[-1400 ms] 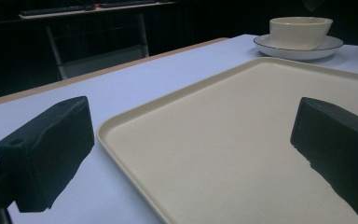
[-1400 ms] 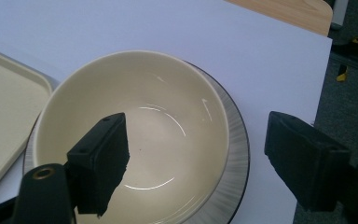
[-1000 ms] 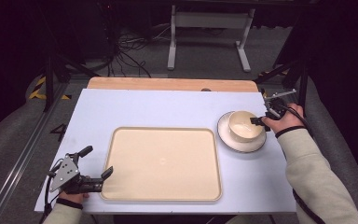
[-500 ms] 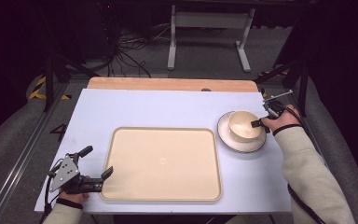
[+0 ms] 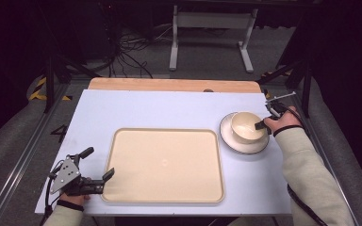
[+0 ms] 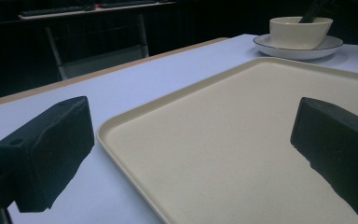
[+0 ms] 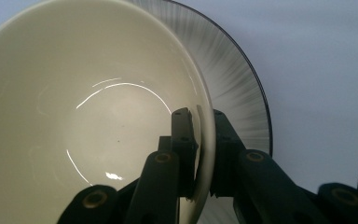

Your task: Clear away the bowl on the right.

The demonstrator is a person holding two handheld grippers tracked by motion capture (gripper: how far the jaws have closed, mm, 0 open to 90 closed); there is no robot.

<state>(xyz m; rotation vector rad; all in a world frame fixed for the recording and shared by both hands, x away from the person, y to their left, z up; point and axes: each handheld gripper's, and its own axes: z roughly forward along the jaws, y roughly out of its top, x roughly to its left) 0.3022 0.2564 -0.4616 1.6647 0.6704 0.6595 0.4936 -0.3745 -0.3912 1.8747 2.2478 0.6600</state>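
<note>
Right gripper pinching the bowl's rim; left gripper idle at the tray corner.

At the desk's near left corner, the left gripper (image 5: 94,167) rests with jaws spread, one over the large cream rectangular plastic tray (image 5: 165,165) in the desk's middle. Near the right edge, a cream round ceramic bowl (image 5: 246,127) sits on a white dark-rimmed round saucer (image 5: 231,141). The right gripper (image 7: 204,140) has just closed its jaws, one inside and one outside, clamping the bowl's wall.

High cam looks fwd and down over the worktop (image 5: 169,108). Left gripper cam sits low, facing across the tray (image 6: 242,140); right one v. close on the bowl (image 7: 88,116). All share the bowl.
</note>
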